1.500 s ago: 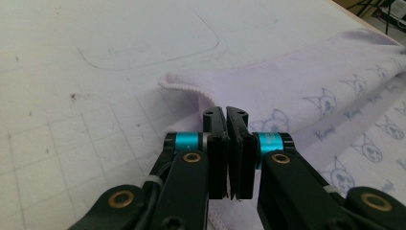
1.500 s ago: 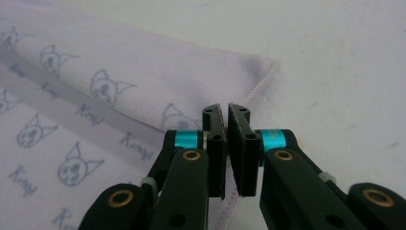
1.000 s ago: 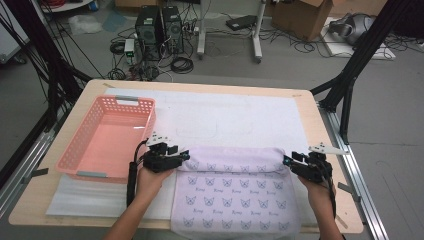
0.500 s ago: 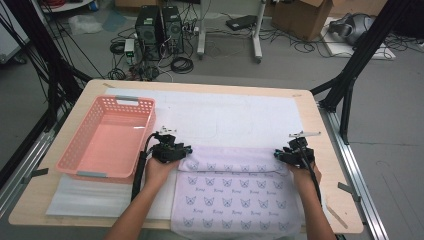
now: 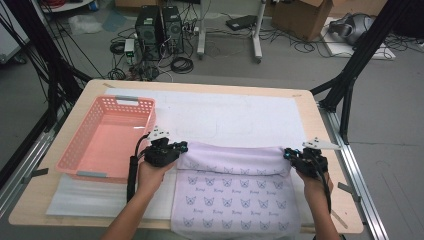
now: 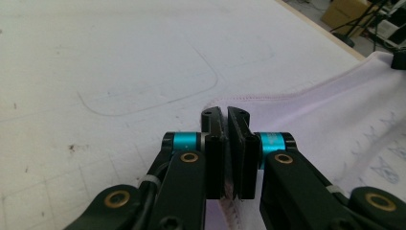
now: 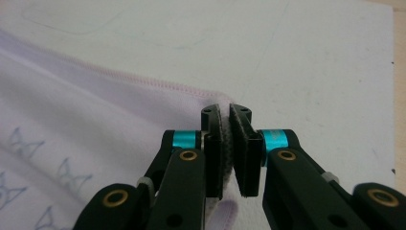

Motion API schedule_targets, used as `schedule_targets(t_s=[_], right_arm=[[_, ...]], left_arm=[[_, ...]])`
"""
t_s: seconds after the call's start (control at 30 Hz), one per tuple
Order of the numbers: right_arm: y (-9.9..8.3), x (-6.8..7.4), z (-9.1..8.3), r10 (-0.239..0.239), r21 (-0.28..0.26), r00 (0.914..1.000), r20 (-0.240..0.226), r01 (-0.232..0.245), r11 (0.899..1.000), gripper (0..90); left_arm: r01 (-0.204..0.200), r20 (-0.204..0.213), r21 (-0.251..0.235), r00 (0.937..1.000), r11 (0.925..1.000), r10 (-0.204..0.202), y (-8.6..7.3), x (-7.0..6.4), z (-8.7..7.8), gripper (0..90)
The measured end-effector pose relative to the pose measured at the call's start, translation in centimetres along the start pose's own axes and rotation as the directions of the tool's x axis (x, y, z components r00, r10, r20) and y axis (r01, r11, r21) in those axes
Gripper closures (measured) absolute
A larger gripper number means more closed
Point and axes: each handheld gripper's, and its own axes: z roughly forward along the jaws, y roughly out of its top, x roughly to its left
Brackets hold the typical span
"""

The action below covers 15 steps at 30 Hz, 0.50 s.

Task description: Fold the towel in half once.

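- Towel (image 5: 235, 197): soft lilac cloth with butterfly print and a stitched pink hem; lies at the near middle of the tabletop (image 5: 330, 200), its far edge folded over.
- Left hand-held gripper (image 5: 181, 146): clenched on the fold's left corner.
- Right hand-held gripper (image 5: 289, 154): clenched on the right corner.
- Risk: uneven pull could skew the fold; thin hem may slip free.
- Basket (image 5: 80, 162): pink slotted plastic, rectangular, left of the towel.
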Motion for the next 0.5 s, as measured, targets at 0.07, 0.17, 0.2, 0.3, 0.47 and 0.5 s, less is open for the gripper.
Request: schedule_targets(t_s=[0.07,0.17,0.2,0.3,0.47,0.5], right_arm=[[-0.4,0.2,-0.9,-0.001,-0.022,0.9999,-0.015,0.001,1.000,83.9],[-0.9,0.7,-2.3,-0.007,-0.050,0.9992,-0.039,0.005,0.999,83.9],[-1.1,0.8,-2.7,-0.018,-0.056,0.9988,-0.046,0.015,0.998,83.9],[-1.6,1.4,-3.7,-0.028,-0.061,0.9975,-0.065,0.024,0.998,84.0],[-3.1,2.3,-4.5,-0.081,-0.021,0.9939,-0.074,0.080,0.997,83.9],[-3.3,2.4,-4.8,-0.087,-0.016,0.9934,-0.075,0.086,0.996,84.0]], left_arm=[[-0.001,0.020,-0.012,0.9998,0.9999,0.002,-0.2,-0.3,-0.8,84.9],[-0.013,0.042,-0.025,0.9990,0.9996,0.014,-0.8,-0.7,-1.9,84.7],[-0.017,0.047,-0.024,0.9987,0.9996,0.018,-1.0,-0.9,-2.2,84.7],[-0.044,0.055,-0.008,0.9975,0.9990,0.044,-1.9,-1.4,-2.9,84.6],[-0.058,0.073,0.021,0.9957,0.9981,0.056,-3.5,-1.7,-3.7,83.8],[-0.061,0.080,0.032,0.9951,0.9976,0.058,-3.8,-1.7,-3.8,83.6]])
